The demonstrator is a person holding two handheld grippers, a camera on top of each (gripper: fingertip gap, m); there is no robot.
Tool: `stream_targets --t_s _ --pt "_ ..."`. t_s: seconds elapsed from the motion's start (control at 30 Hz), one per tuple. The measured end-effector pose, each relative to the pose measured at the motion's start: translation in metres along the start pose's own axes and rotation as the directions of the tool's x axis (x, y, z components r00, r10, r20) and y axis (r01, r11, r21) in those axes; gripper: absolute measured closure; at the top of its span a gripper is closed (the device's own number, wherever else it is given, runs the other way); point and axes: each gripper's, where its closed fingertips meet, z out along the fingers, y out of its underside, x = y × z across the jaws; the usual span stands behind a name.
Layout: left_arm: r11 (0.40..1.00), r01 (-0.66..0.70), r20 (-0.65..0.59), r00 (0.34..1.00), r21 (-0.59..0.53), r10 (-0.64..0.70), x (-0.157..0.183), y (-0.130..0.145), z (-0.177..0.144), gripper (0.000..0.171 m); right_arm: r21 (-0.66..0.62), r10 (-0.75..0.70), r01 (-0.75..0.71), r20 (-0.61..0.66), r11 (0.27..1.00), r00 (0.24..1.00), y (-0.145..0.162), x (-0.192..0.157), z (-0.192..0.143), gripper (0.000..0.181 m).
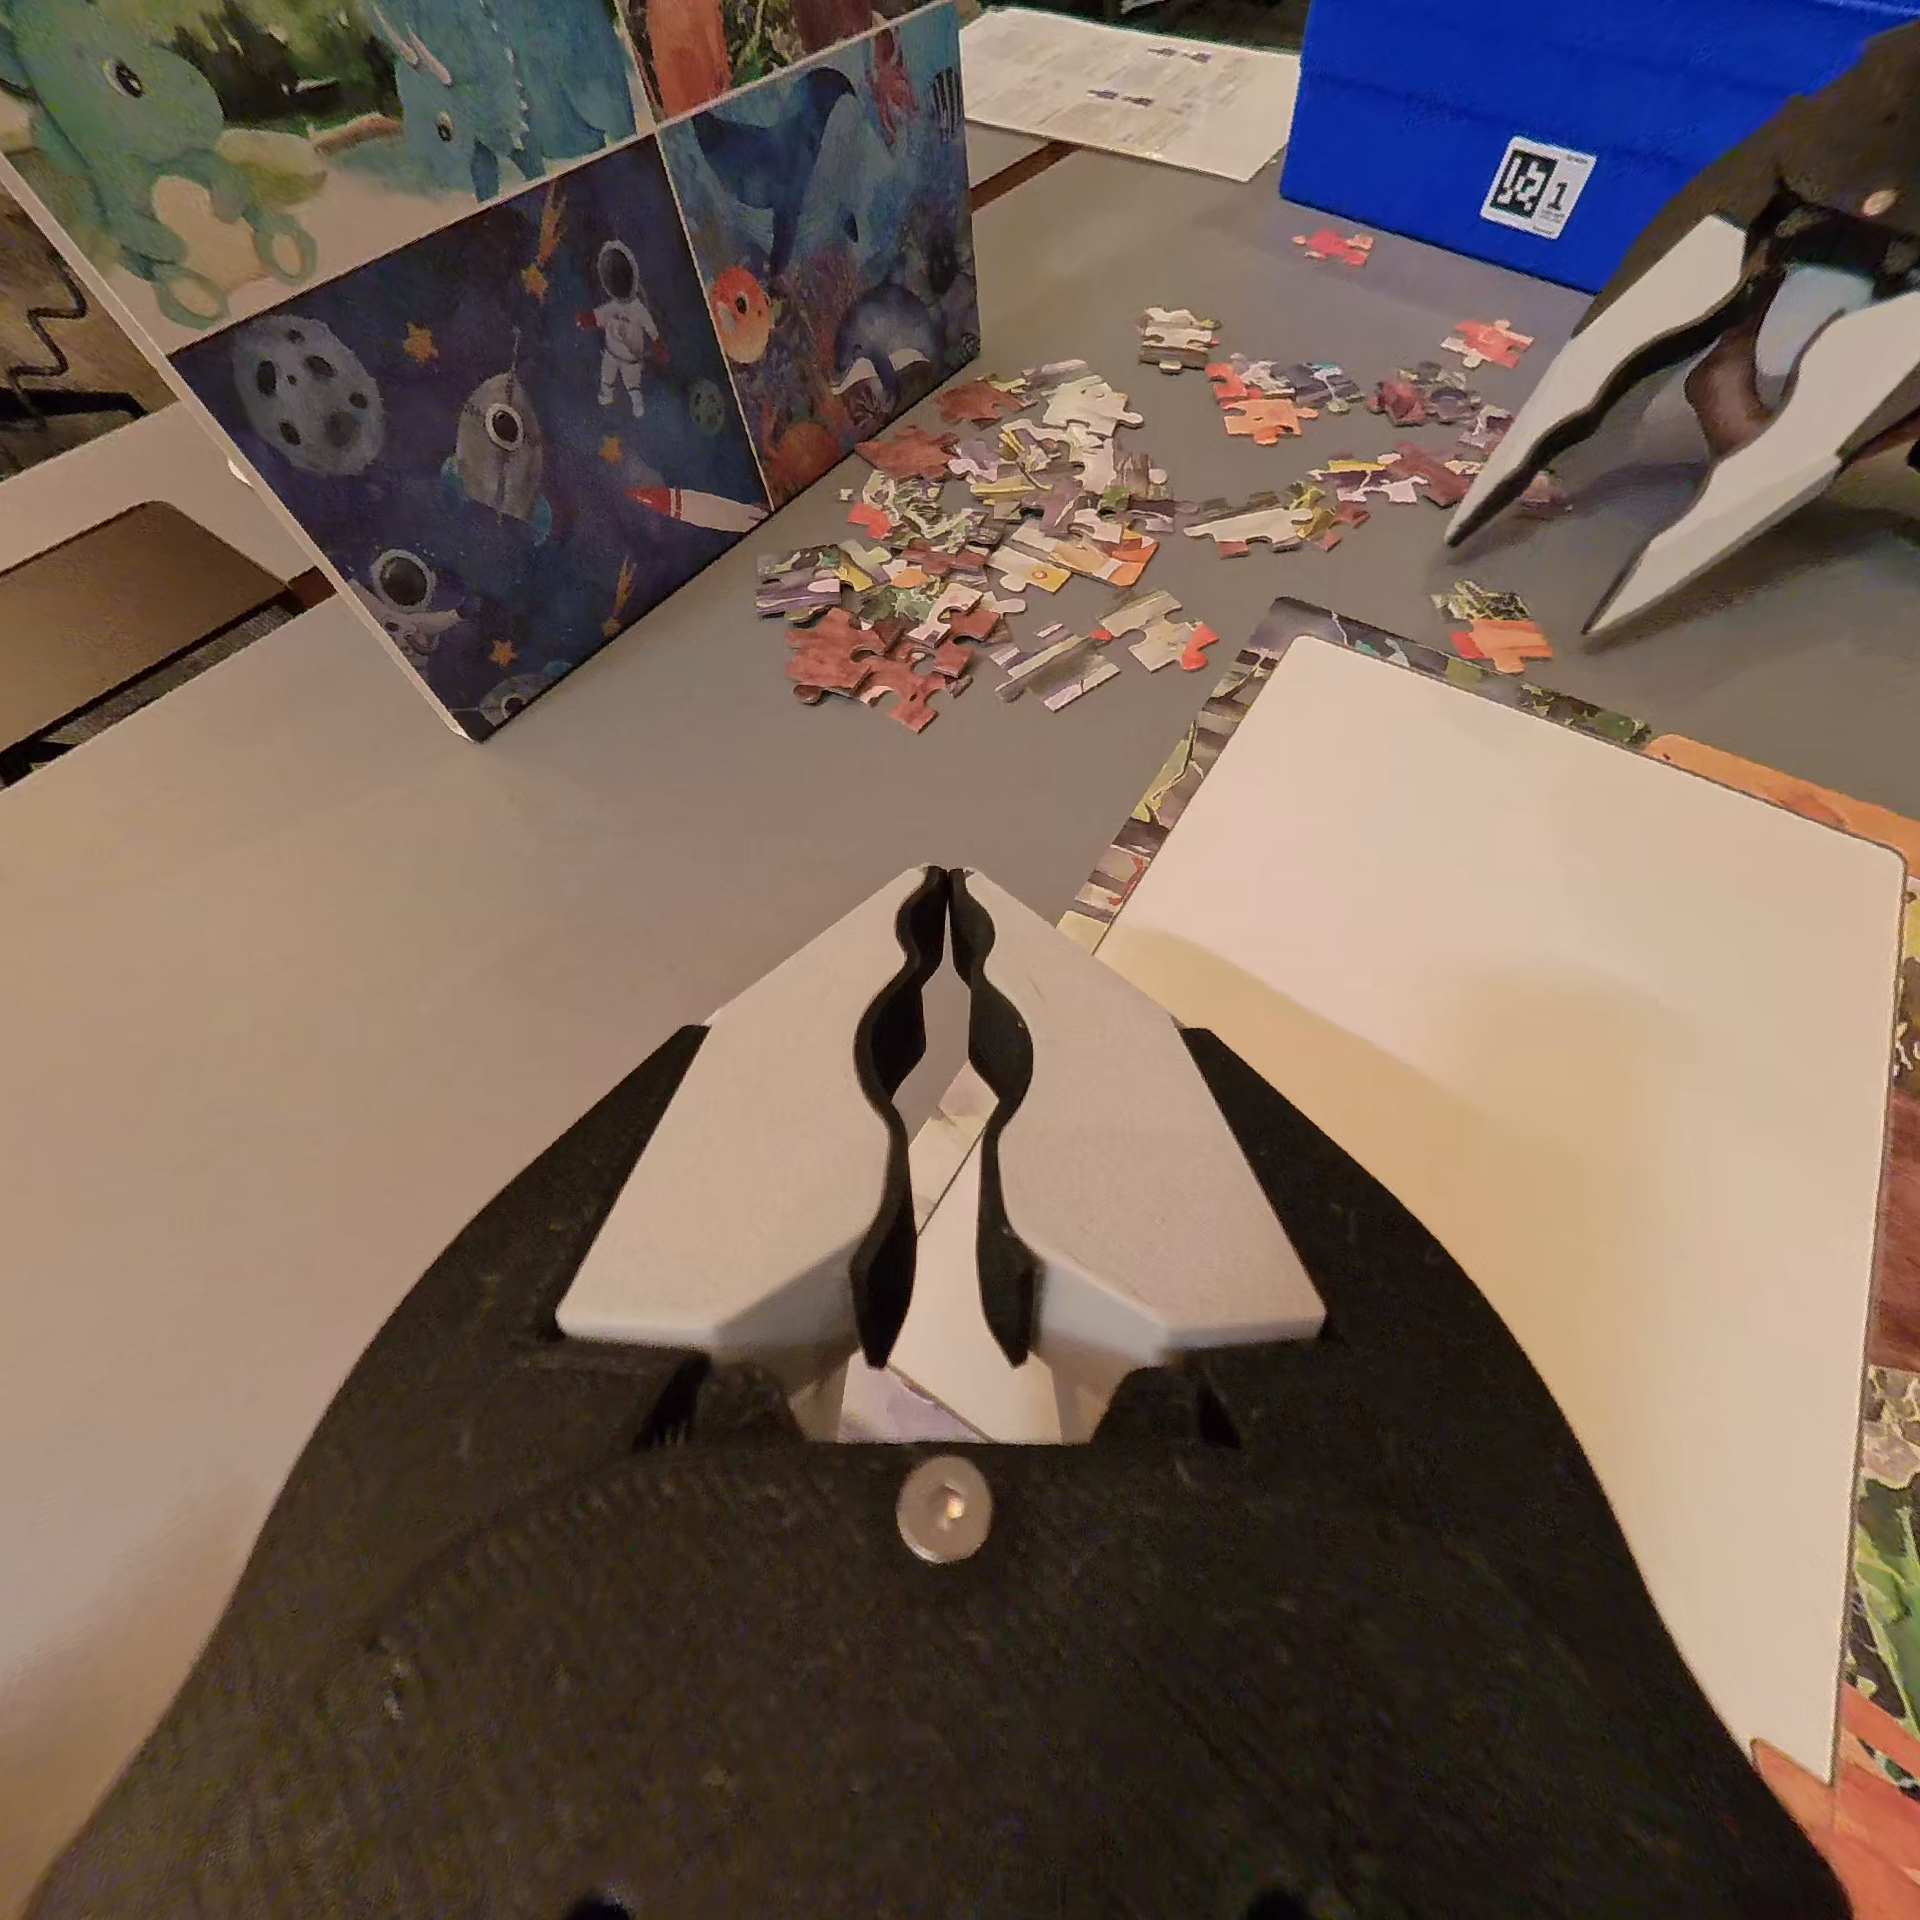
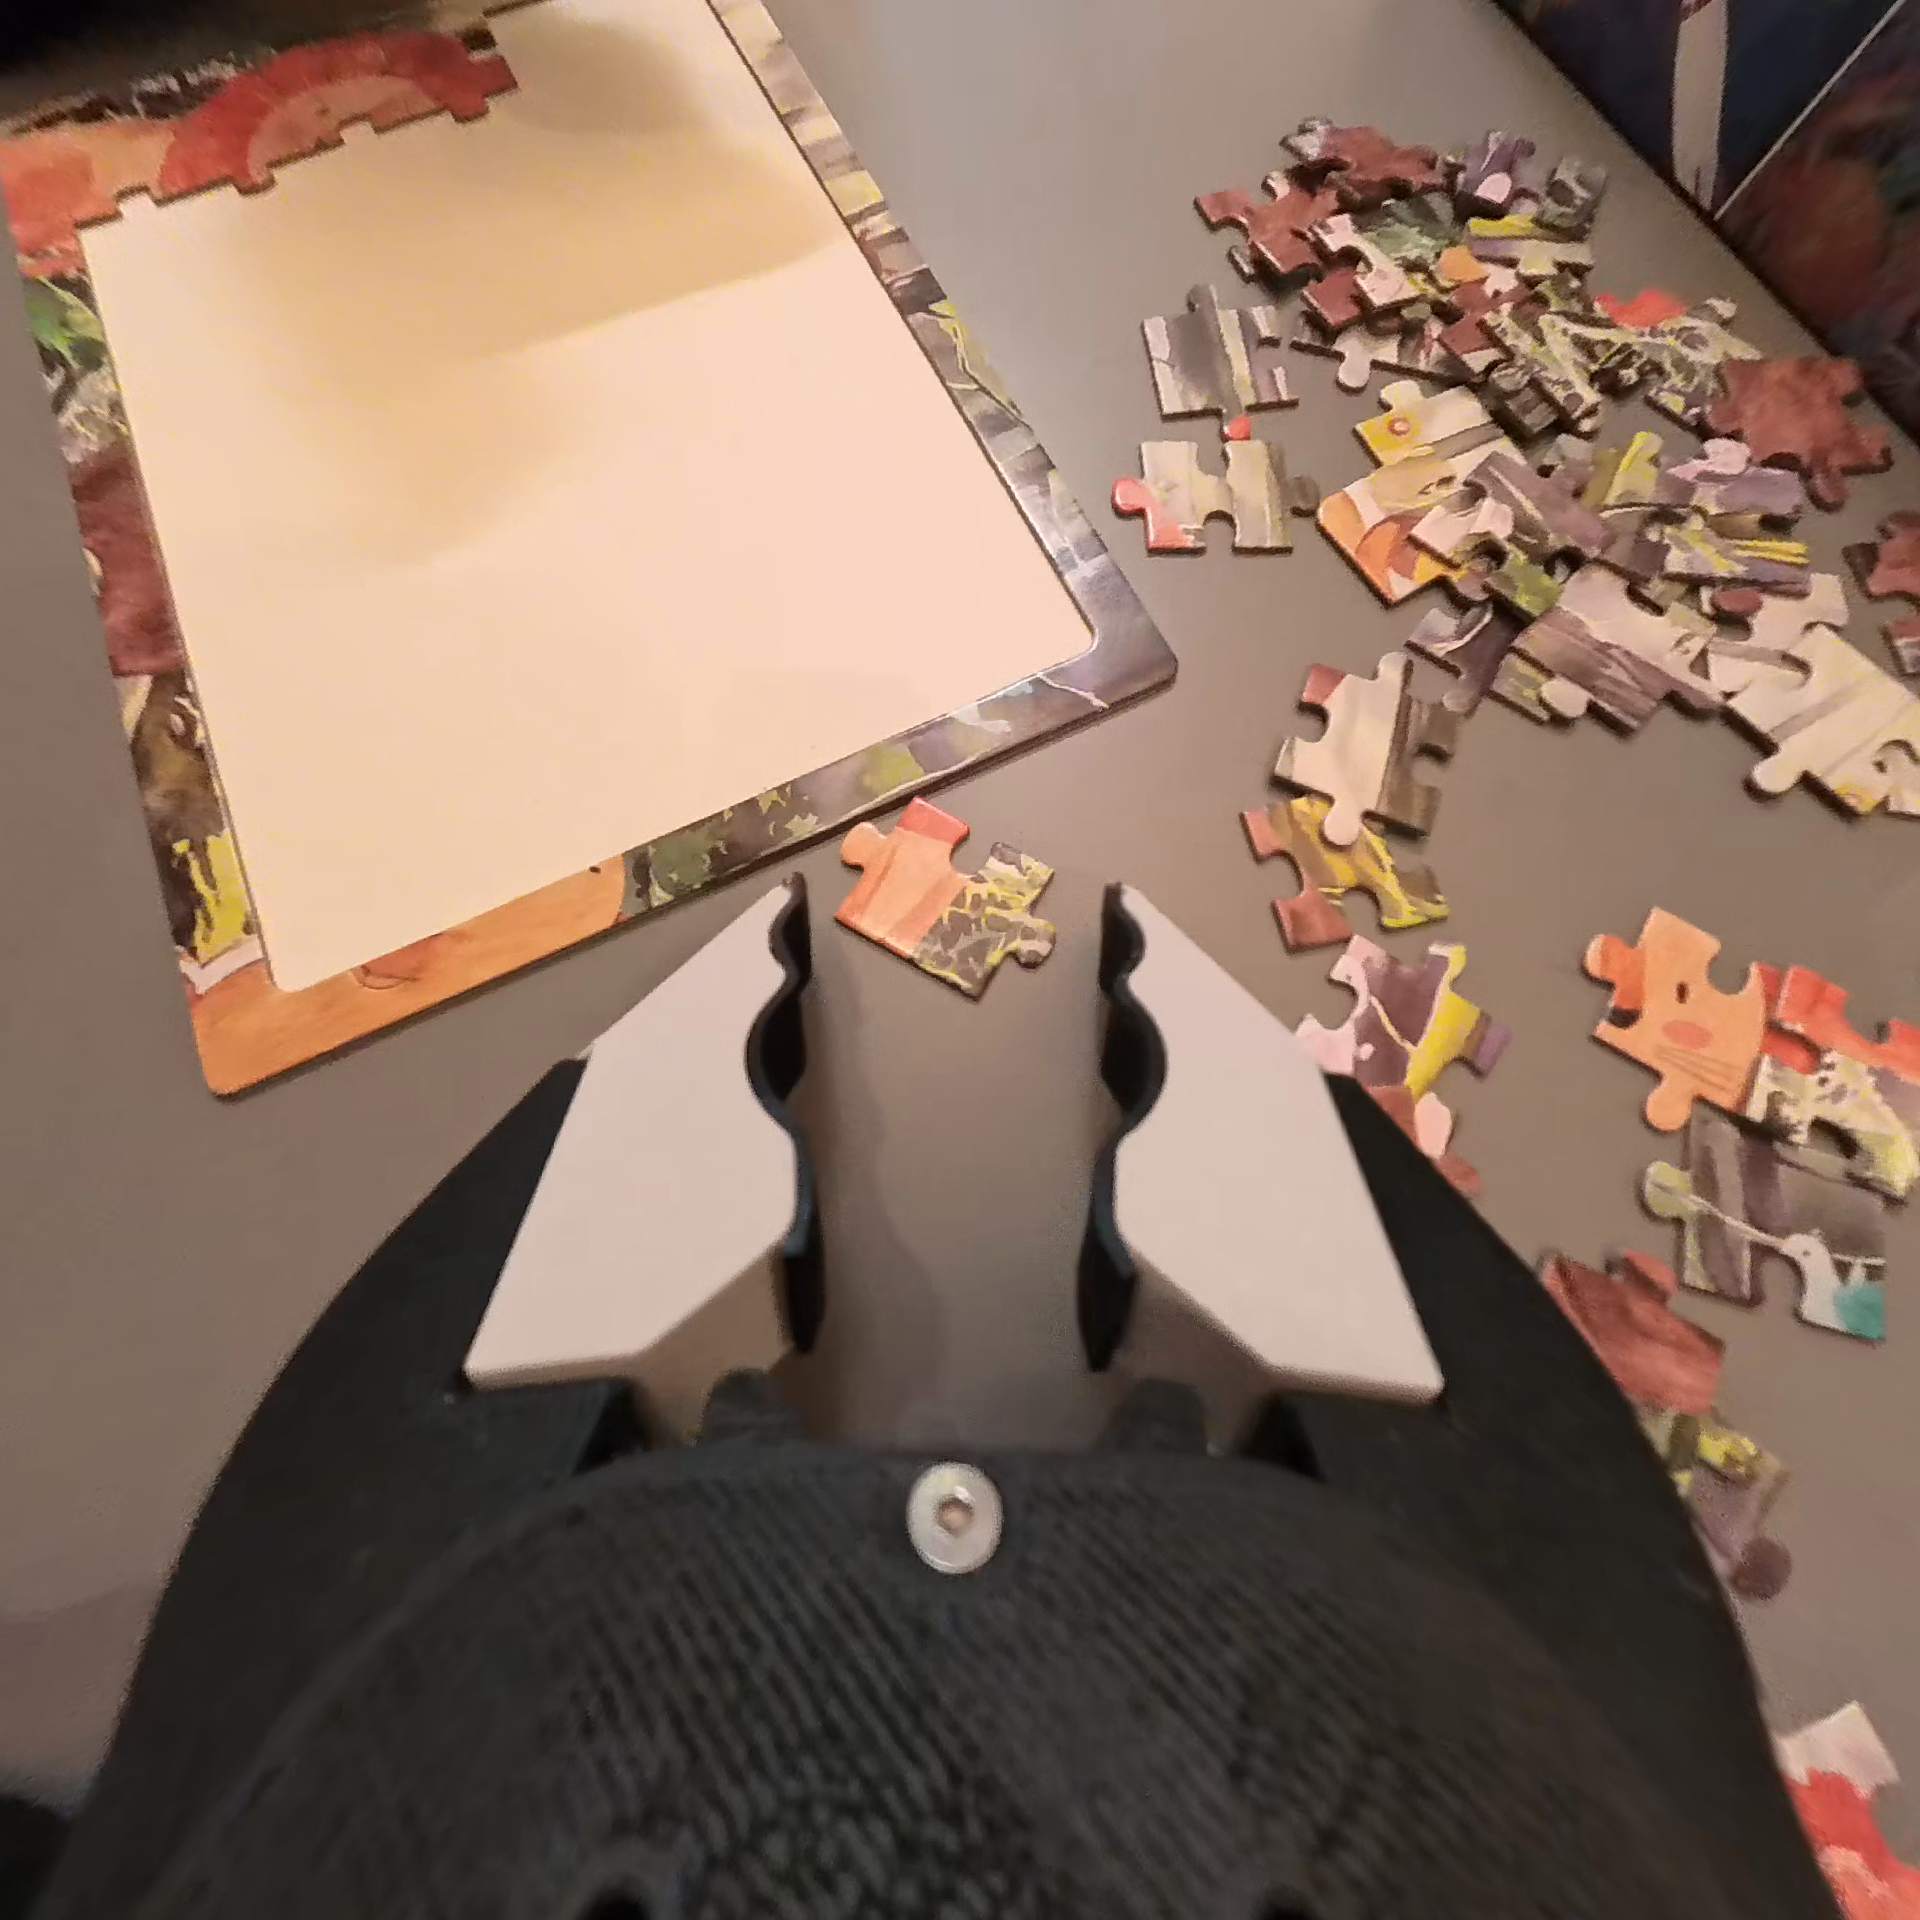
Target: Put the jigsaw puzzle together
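The puzzle tray (image 1: 1164, 821) lies flat on the grey table, with a printed border and a bare white inside; it also shows in the right wrist view (image 2: 1039, 499). Several loose puzzle pieces (image 1: 987, 520) lie scattered beyond it, and in the right wrist view (image 2: 1558, 499) they lie to its right. My left gripper (image 1: 951, 878) is shut with nothing seen in it, just left of the tray's near corner. My right gripper (image 2: 951, 899) is open, low over the table, its tips on either side of an orange and grey piece (image 2: 945, 909) lying next to the tray's edge. The right gripper (image 1: 1538, 582) also shows in the left wrist view.
Illustrated picture boards (image 1: 499, 436) stand upright at the left back. A blue bin (image 1: 1507, 135) with a tag stands at the back right, with paper sheets (image 1: 1122, 88) beside it. The table edge runs along the left, with a gap below. Spacing between my two grippers at the tips: around 25 cm.
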Motion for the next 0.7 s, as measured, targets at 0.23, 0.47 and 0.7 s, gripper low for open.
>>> stream_targets --t_s 0.23,0.47,0.7 --pt "1.000 0.004 0.003 1.000 -0.008 -0.004 -0.002 0.003 0.002 0.171 -0.045 -0.007 0.009 0.038 0.999 0.999 0.004 -0.009 0.011 0.116" --pt "1.000 0.016 0.017 1.000 -0.010 -0.016 -0.007 0.005 0.002 0.171 -0.054 0.121 -0.116 0.113 0.992 0.986 0.017 -0.033 -0.011 0.130" --pt "0.999 0.033 0.016 0.999 -0.027 -0.033 -0.010 0.012 0.006 0.171 0.009 0.016 -0.016 -0.012 1.000 1.000 0.013 -0.018 -0.013 0.115"
